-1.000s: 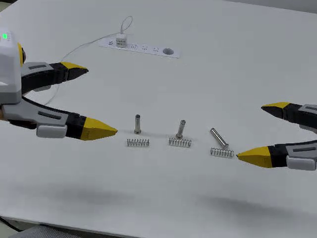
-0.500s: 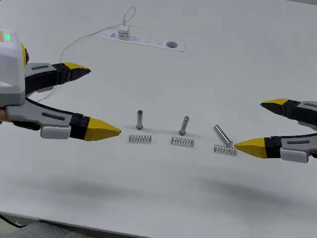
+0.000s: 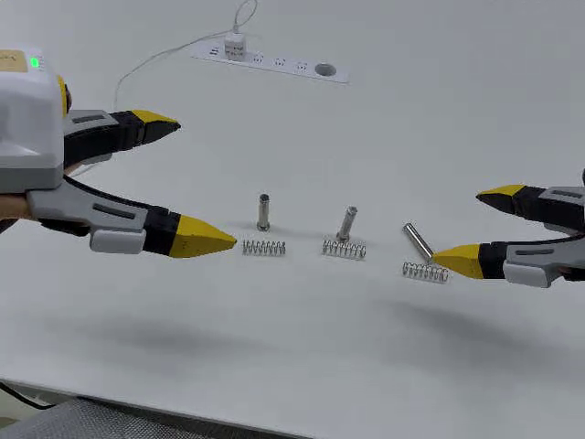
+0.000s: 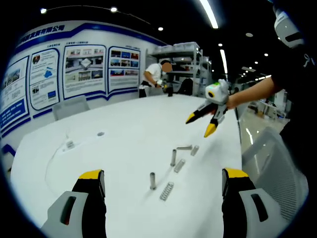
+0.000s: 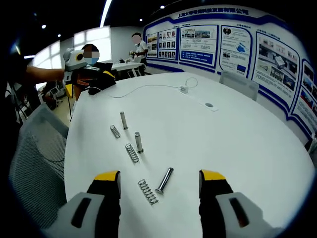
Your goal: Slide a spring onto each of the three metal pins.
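Note:
Three metal pins stand in a row mid-table. The left pin (image 3: 264, 211) and the middle pin (image 3: 347, 222) are upright; the right pin (image 3: 418, 241) lies tilted on the table. Just in front of each rests a spring: left spring (image 3: 264, 248), middle spring (image 3: 345, 249), right spring (image 3: 425, 271). My left gripper (image 3: 187, 181) is open, its lower tip just left of the left spring. My right gripper (image 3: 462, 227) is open and empty, its lower tip by the right spring's end. The right gripper view has the lying pin (image 5: 164, 180) and a spring (image 5: 147, 191) just ahead of the open jaws.
A white power strip (image 3: 270, 62) with a plug and cable lies at the back of the round white table (image 3: 302, 366). The table's near edge runs along the bottom. A mesh chair (image 5: 34, 148) stands beside the table. People stand in the background.
The head camera has shifted a little. My right gripper has edged left until its lower tip reaches the right spring's end. The left gripper's lower tip is slightly nearer the left spring.

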Demonstrator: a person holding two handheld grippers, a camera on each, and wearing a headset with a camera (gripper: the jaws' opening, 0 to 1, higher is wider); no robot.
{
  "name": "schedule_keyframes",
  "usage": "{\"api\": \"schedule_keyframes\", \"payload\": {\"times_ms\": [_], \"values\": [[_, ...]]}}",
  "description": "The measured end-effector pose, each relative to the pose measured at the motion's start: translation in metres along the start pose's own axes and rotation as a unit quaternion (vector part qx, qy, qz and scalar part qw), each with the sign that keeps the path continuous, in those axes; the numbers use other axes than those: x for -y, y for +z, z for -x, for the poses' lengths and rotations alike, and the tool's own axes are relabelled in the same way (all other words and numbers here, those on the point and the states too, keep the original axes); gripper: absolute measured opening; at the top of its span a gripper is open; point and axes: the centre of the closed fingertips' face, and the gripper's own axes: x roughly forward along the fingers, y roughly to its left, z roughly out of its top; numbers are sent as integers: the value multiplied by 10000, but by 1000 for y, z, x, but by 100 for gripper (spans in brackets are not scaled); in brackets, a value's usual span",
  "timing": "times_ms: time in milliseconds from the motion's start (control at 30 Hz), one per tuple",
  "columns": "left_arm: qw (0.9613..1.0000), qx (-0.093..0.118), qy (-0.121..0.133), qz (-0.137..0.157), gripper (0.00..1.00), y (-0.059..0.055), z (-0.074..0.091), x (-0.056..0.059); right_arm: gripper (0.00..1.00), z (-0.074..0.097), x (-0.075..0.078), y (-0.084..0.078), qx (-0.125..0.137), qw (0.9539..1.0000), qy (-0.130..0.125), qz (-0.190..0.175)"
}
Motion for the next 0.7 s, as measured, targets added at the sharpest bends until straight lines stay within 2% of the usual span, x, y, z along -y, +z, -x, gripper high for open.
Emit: {"api": "schedule_keyframes", "payload": {"times_ms": [167,333,600,700], "values": [[10000,-10,-6,30,100,-2,-1,1,60,-2,10,0,30,9999,-105,-130],[9999,79,9,72,100,-1,-3,-1,56,-7,12,-7,-135,9997,-184,-100],[9999,92,24,86,100,-4,-3,-2,49,-25,13,-10,-238,9992,-278,-157],[9999,64,43,114,100,-6,-2,-3,44,-33,13,-11,-288,9989,-298,-204]]}}
